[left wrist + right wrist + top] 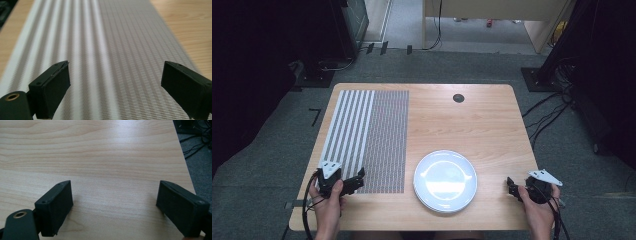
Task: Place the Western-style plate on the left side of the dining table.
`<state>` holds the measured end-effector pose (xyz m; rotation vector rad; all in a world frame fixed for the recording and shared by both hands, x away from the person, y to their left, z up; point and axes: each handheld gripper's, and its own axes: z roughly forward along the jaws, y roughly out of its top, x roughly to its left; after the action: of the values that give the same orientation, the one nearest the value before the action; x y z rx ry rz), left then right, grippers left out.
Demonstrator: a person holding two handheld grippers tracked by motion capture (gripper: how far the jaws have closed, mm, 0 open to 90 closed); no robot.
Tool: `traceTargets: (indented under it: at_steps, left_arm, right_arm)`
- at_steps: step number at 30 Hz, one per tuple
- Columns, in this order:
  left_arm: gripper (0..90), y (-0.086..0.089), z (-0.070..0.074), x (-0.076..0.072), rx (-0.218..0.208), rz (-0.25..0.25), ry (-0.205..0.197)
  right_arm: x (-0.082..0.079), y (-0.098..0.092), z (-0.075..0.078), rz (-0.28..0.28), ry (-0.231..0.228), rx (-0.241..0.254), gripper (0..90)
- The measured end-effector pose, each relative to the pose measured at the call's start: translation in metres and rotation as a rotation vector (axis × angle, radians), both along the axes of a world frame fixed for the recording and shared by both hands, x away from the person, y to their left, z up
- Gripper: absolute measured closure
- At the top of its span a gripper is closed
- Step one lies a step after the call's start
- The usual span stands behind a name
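your left gripper (357, 181) rests over the near edge of the striped mat (364, 135) on the counter (472, 120), jaws spread wide with nothing between them. your right gripper (512, 188) sits near the counter's right edge, jaws also wide and empty over bare wood. the white plate (445, 181) lies between the two, touched by neither.

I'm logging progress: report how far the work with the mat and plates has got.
Nothing looks done yet. The striped mat lies flat on the table and the white plates sit stacked beside it. The left gripper hangs open over the mat's near end; the right gripper is open over bare wood. Any handling is still to come.
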<state>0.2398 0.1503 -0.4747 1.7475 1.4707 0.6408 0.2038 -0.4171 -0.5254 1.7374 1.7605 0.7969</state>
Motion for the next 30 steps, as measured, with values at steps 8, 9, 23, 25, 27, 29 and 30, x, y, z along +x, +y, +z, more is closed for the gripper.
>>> traceTargets:
  at_steps: [8, 9, 23, 25, 27, 29, 30]
  left_arm:
    - [8.4, -0.042, -0.005, -0.002, 0.006, -0.098, -0.004]
    - [8.4, -0.046, -0.006, -0.002, 0.004, -0.108, -0.002]
    - [8.4, -0.089, -0.013, -0.011, -0.045, -0.218, 0.024]
    - [8.4, -0.094, -0.014, -0.012, -0.049, -0.222, 0.030]
    - [8.3, -0.097, -0.015, -0.013, -0.050, -0.234, 0.036]
    - [8.4, -0.103, -0.016, -0.014, -0.048, -0.245, 0.041]
    - [8.4, -0.105, -0.016, -0.015, -0.052, -0.247, 0.044]
  right_arm:
    - [0.000, 0.000, 0.000, 0.001, 0.000, -0.001, 12.8]
    - [0.000, 0.000, 0.000, 0.001, 0.000, -0.001, 12.8]
    - [0.002, 0.016, 0.003, -0.048, -0.028, 0.039, 12.0]
    - [0.004, 0.025, 0.007, -0.042, -0.048, 0.073, 12.9]
    - [0.005, 0.040, 0.012, 0.011, -0.062, 0.107, 13.6]
    - [0.006, 0.052, 0.016, 0.047, -0.070, 0.143, 13.8]
    - [0.007, 0.058, 0.018, 0.062, -0.077, 0.160, 13.9]
